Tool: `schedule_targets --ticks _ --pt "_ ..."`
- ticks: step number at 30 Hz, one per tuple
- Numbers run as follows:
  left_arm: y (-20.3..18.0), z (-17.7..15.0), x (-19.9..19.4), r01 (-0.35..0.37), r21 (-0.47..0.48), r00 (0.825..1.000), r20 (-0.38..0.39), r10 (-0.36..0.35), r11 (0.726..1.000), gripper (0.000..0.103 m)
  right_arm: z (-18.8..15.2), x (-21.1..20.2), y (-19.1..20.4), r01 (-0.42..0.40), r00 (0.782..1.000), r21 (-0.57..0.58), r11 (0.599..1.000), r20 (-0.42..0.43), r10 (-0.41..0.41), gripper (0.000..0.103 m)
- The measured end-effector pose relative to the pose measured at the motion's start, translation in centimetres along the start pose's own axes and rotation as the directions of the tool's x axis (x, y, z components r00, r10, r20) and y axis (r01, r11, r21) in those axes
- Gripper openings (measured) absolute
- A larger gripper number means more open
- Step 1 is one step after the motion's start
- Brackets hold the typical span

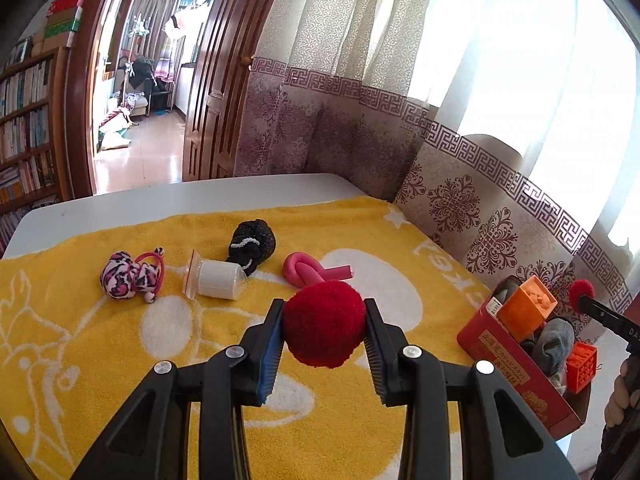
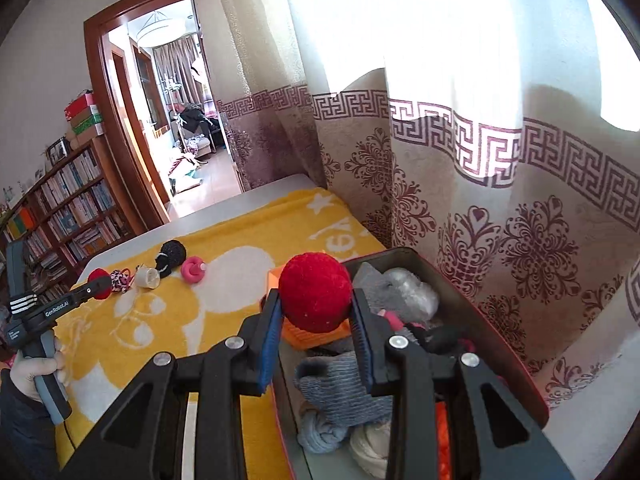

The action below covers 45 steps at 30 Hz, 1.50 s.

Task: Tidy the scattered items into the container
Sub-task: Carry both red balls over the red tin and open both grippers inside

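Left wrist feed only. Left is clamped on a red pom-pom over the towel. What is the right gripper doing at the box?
Observer: The right gripper is shut on a second red pom-pom, held at the open box, in front of the orange cube.
Operator: I only see the box's outside. Any room inside?
Observer: Crowded. A grey sock, a clear plastic wad and a white cloth hide most of the floor.
Operator: What is holding the left unit?
Observer: A white-gloved hand is wrapped around the handle of the left gripper.
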State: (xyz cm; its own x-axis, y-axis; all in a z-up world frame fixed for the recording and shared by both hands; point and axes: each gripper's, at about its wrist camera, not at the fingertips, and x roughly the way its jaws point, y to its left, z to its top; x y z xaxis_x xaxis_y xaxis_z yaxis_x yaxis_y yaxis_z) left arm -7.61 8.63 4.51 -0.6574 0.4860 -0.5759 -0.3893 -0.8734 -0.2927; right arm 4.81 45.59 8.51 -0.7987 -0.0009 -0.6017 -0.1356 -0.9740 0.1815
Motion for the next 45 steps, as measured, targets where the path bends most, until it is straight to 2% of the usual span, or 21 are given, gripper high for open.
schedule_targets --ticks 5,10,14,18,22,27,33,38,41,44,45 --pt "-5.1 -0.9 0.2 0.083 0.070 0.996 -0.029 -0.081 0.994 0.039 -0.3 -1.1 -4.3 0.081 0.997 0.064 0.995 -0.009 -0.080 0.036" --pt "-9.2 -1.6 0.4 0.150 0.117 0.988 -0.063 -0.143 0.982 0.039 -1.4 -0.4 -6.0 0.150 0.985 0.023 0.988 -0.087 -0.148 0.036" --pt "-12.1 -1.8 0.7 0.197 0.158 0.979 -0.089 -0.184 0.968 0.039 -2.6 1.1 -6.4 0.151 0.978 -0.025 0.988 -0.144 -0.153 0.036" --pt "-14.5 -2.5 1.0 0.235 0.180 0.969 -0.119 -0.216 0.955 0.039 -3.2 1.9 -7.1 0.111 0.981 -0.017 0.994 -0.160 -0.112 0.037" --pt "-16.4 -2.9 1.4 0.266 0.195 0.960 -0.144 -0.241 0.944 0.039 -3.1 0.5 -7.9 0.082 0.990 0.018 0.996 -0.114 -0.080 0.042" --pt "-19.3 -3.5 1.8 0.334 0.210 0.937 -0.178 -0.300 0.919 0.039 -2.7 -2.0 -8.5 0.098 0.995 0.041 0.994 -0.008 -0.098 0.068" --pt "-24.2 -5.3 2.3 0.427 0.265 0.896 -0.252 -0.365 0.865 0.039 -2.6 -3.1 -9.7 0.081 0.996 0.099 0.992 0.032 -0.085 0.069" --pt "-27.3 -7.2 3.1 0.470 0.301 0.871 -0.308 -0.382 0.830 0.039 -2.9 -3.2 -10.1 0.068 0.997 0.115 0.991 0.034 -0.072 0.069" --pt "-28.2 -8.2 3.7 0.483 0.305 0.860 -0.341 -0.379 0.821 0.042 -3.0 -3.3 -9.9 0.064 0.997 0.112 0.992 0.038 -0.068 0.069" --pt "-28.1 -8.6 3.8 0.481 0.294 0.860 -0.342 -0.379 0.826 0.057 -3.0 -3.3 -9.8 0.059 0.997 0.117 0.991 0.041 -0.065 0.069" --pt "-27.9 -8.5 3.8 0.481 0.287 0.860 -0.337 -0.382 0.829 0.058 -3.0 -3.3 -9.8 0.058 0.997 0.117 0.991 0.042 -0.063 0.069"
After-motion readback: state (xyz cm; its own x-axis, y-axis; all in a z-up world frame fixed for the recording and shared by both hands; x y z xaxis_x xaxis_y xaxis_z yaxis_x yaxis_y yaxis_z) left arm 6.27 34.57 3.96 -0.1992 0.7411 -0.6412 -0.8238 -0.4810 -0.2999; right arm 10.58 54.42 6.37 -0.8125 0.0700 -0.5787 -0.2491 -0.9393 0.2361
